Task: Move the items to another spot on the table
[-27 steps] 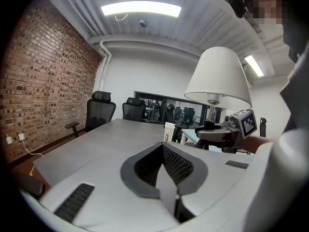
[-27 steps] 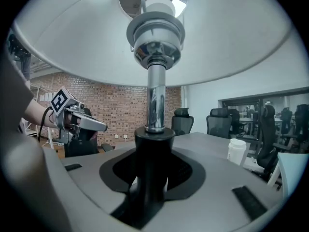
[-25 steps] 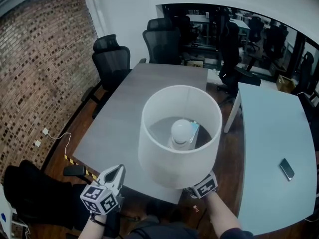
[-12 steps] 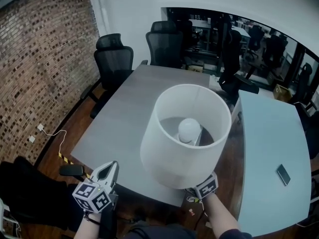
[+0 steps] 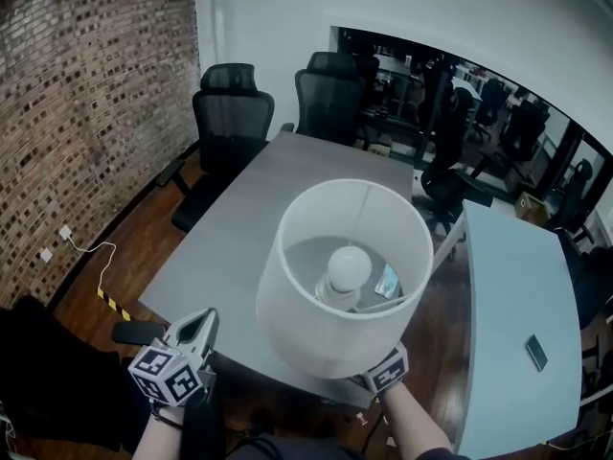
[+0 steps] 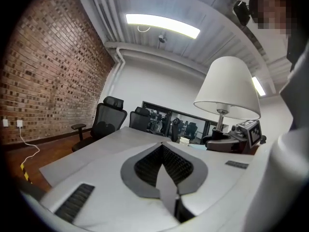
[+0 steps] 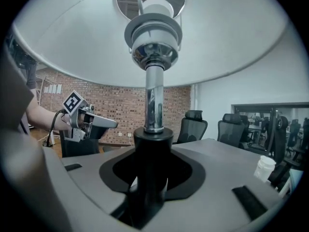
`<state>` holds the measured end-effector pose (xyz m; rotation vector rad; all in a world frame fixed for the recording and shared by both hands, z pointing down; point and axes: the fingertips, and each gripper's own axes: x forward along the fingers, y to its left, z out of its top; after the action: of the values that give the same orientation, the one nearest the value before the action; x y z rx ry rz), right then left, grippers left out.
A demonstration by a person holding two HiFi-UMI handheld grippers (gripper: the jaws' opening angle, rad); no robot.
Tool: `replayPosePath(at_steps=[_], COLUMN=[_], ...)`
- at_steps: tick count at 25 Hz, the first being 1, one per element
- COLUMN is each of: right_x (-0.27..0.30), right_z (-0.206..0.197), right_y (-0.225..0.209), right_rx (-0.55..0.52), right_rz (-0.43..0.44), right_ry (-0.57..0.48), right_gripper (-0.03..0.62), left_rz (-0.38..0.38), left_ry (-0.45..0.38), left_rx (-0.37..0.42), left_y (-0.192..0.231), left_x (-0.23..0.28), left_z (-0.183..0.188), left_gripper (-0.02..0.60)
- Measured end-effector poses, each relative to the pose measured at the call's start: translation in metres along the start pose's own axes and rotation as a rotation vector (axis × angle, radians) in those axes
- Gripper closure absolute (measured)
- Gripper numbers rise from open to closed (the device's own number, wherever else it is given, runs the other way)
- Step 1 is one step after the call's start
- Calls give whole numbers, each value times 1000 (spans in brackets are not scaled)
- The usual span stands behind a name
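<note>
**Lamp held up in the right gripper**

The lamp [image 5: 321,338] is up in the air, not standing on the table. It has a big white shade, and from above you can look down into it and see the round white bulb [image 5: 349,266]. Under the shade a shiny metal pole [image 7: 154,98] goes down into a black bottom part [image 7: 152,146]. The right gripper [image 7: 149,187] is closed around that black part and holds the lamp straight up. In the head view the shade covers the near right corner of the grey table [image 5: 239,238].

The left gripper [image 5: 203,319] is off to the left, just by the near edge of the table. Its jaws are pressed together and there is nothing in them.

Two black chairs [image 5: 230,113] stand at the far end of the grey table. A brick wall [image 5: 86,94] is on the left. On the right there is a pale blue table [image 5: 508,295] with a small dark phone [image 5: 536,353] lying on it.
</note>
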<state>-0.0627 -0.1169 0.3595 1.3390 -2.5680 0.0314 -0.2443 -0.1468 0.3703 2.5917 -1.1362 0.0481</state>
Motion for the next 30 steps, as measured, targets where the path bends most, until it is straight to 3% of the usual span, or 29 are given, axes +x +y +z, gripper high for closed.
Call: replayPosePath(at_steps=[11,17,30], right_x=[74,102,182], right_z=[14,20,23], right_y=[54,76,114], right_rx=[-21,-29,-12], right_rz=[24,44,151], right_ry=[28,24,19], right_gripper=[468,468,468], left_rz=[14,4,61], left_ry=[-25,6,33], left_rx=[-16,23,-34], left_y=[84,105,149], left_x=[-26,-34,-32], left_z=[13,4,-20], left_gripper=[575,575,575])
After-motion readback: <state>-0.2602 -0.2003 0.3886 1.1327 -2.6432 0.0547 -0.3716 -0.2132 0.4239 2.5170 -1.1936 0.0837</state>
